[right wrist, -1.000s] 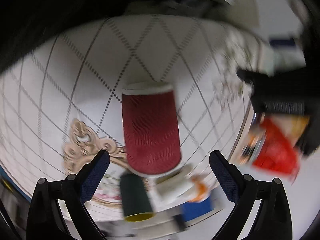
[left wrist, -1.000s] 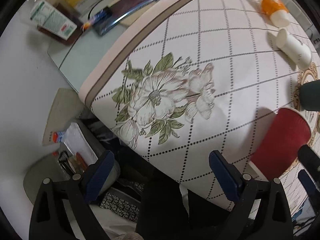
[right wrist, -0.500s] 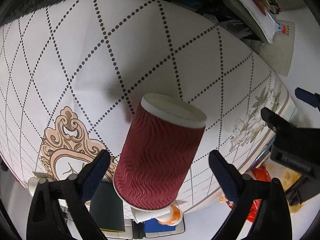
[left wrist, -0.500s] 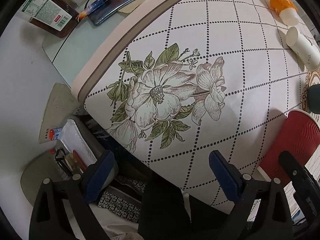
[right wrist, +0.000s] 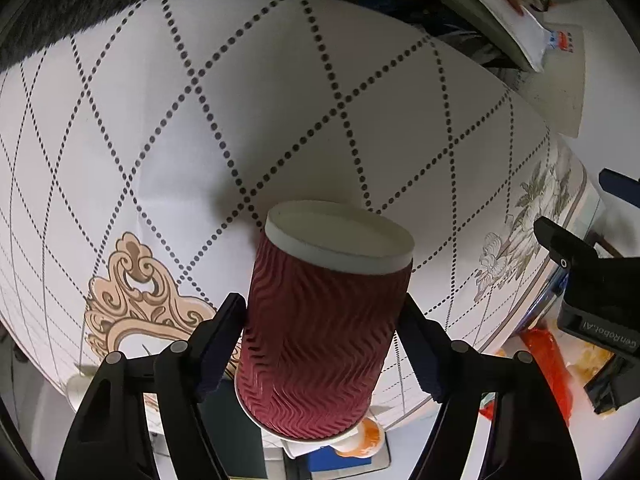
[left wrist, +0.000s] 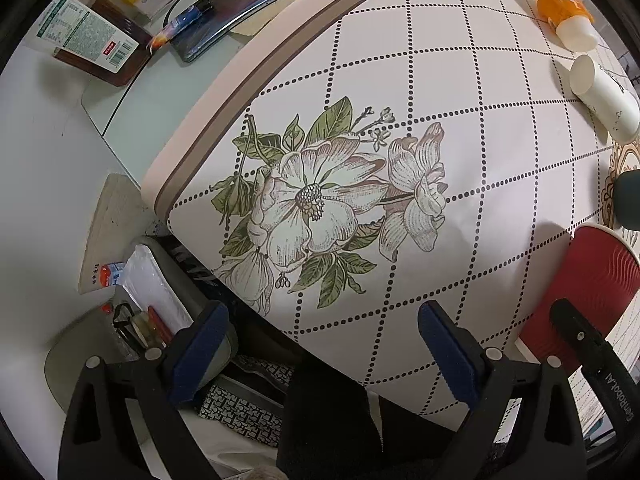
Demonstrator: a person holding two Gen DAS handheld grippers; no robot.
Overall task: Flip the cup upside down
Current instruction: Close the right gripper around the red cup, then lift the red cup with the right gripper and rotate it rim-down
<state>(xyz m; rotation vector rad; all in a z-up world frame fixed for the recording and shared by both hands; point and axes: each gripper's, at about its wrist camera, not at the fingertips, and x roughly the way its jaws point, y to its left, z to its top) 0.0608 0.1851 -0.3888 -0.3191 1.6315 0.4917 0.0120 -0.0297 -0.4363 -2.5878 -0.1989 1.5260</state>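
A dark red ribbed paper cup (right wrist: 320, 320) stands on the white dotted tablecloth (right wrist: 200, 140), its flat white end up. My right gripper (right wrist: 322, 340) has its blue-padded fingers (right wrist: 218, 344) pressed against both sides of the cup. The cup also shows at the right edge of the left wrist view (left wrist: 588, 292), with one black finger of the right gripper (left wrist: 592, 356) across it. My left gripper (left wrist: 320, 356) is open and empty over the table's near edge, left of the cup.
A white paper cup (left wrist: 604, 96) and an orange and white bottle (left wrist: 564, 8) lie on the cloth at the far right. A dark green object (left wrist: 628, 200) stands beyond the red cup. A phone (left wrist: 240, 12) and packets (left wrist: 88, 36) lie beside the table.
My right gripper has moved in and its jaws have closed from wide open onto the red cup. The left gripper has shifted only slightly and stays open.
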